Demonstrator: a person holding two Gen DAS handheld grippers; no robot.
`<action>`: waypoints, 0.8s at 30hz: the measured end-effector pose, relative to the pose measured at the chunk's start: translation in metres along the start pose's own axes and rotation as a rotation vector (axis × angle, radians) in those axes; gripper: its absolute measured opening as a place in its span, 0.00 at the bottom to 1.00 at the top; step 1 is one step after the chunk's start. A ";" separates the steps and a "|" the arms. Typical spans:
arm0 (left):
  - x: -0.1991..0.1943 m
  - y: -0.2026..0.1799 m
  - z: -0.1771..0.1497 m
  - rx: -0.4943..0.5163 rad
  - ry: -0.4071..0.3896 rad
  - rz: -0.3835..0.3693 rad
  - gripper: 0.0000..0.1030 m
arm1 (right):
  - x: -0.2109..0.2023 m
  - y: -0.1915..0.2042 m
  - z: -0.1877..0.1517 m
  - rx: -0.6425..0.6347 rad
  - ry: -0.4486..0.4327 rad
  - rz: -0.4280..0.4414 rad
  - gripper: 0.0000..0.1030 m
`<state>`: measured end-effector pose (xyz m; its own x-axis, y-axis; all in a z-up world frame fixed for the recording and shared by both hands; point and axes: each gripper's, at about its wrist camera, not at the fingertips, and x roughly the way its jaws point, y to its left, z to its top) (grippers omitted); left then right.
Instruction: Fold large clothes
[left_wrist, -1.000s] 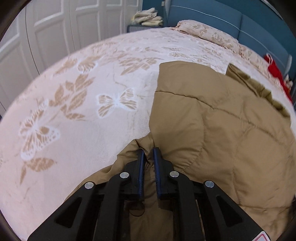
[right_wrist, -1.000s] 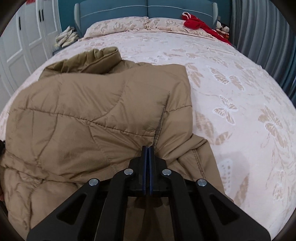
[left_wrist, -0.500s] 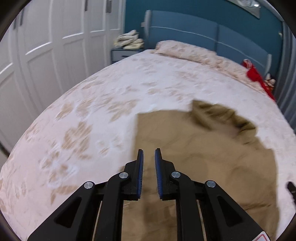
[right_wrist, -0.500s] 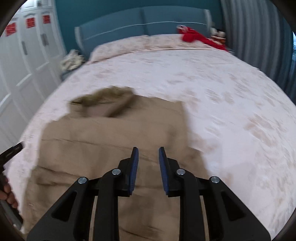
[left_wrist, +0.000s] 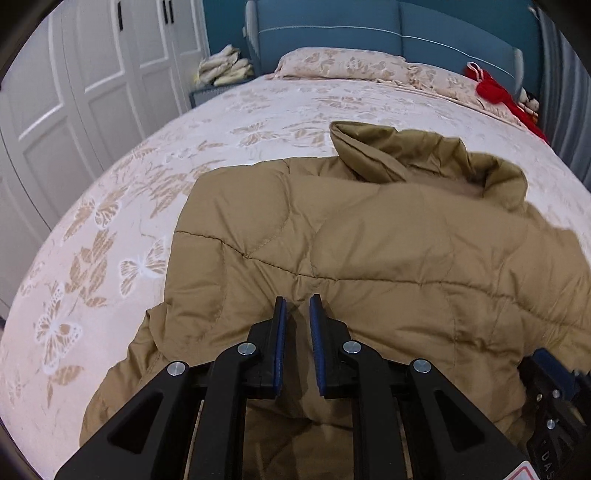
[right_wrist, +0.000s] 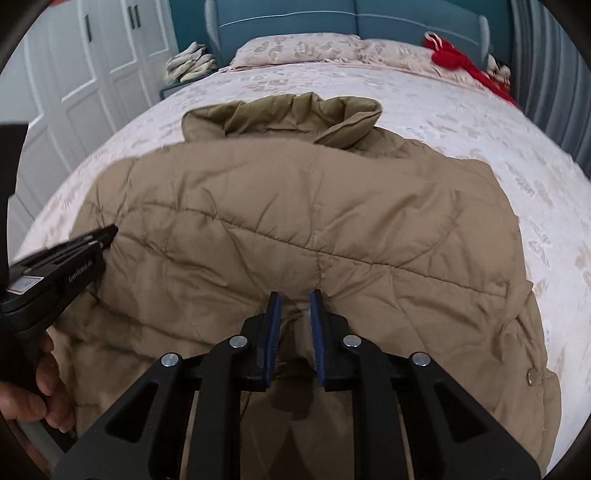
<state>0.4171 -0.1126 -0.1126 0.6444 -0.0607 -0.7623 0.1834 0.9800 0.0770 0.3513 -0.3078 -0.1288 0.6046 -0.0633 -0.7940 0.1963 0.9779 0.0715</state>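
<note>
A tan quilted jacket (left_wrist: 369, 251) lies spread on the bed (left_wrist: 258, 103), its hood (left_wrist: 424, 158) bunched at the far end. My left gripper (left_wrist: 295, 301) hovers over the near left part with a small gap between its jaws and nothing in it. In the right wrist view the jacket (right_wrist: 295, 206) fills the middle. My right gripper (right_wrist: 294, 295) hangs over its near middle, jaws closing and apart, with no fabric between them. The left gripper (right_wrist: 107, 234), held by a hand (right_wrist: 37, 387), shows at the left edge; the right gripper (left_wrist: 546, 369) shows at the lower right of the left wrist view.
White wardrobe doors (left_wrist: 92, 74) stand along the left. A blue headboard (left_wrist: 369, 33) and pillows (left_wrist: 351, 66) are at the far end, with a red garment (left_wrist: 495, 88) at the far right. A pale stack (left_wrist: 225, 70) sits on the nightstand. Grey curtain (right_wrist: 554, 74) hangs right.
A second ago both grippers held the jacket's near edge, the right one fully shut on it. Both have let go, lifted away, and now hover over the flat jacket.
</note>
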 end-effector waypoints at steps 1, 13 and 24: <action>0.001 0.000 -0.003 0.001 -0.006 0.000 0.14 | 0.002 0.001 -0.003 -0.002 -0.007 -0.001 0.14; 0.009 -0.012 -0.018 0.033 -0.058 0.076 0.14 | 0.008 0.000 -0.018 -0.011 -0.068 -0.013 0.14; 0.011 -0.016 -0.023 0.048 -0.077 0.105 0.13 | 0.008 0.000 -0.021 -0.011 -0.092 -0.013 0.14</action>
<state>0.4039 -0.1251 -0.1366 0.7170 0.0256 -0.6966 0.1459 0.9717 0.1859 0.3402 -0.3044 -0.1476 0.6703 -0.0939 -0.7361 0.1963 0.9791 0.0539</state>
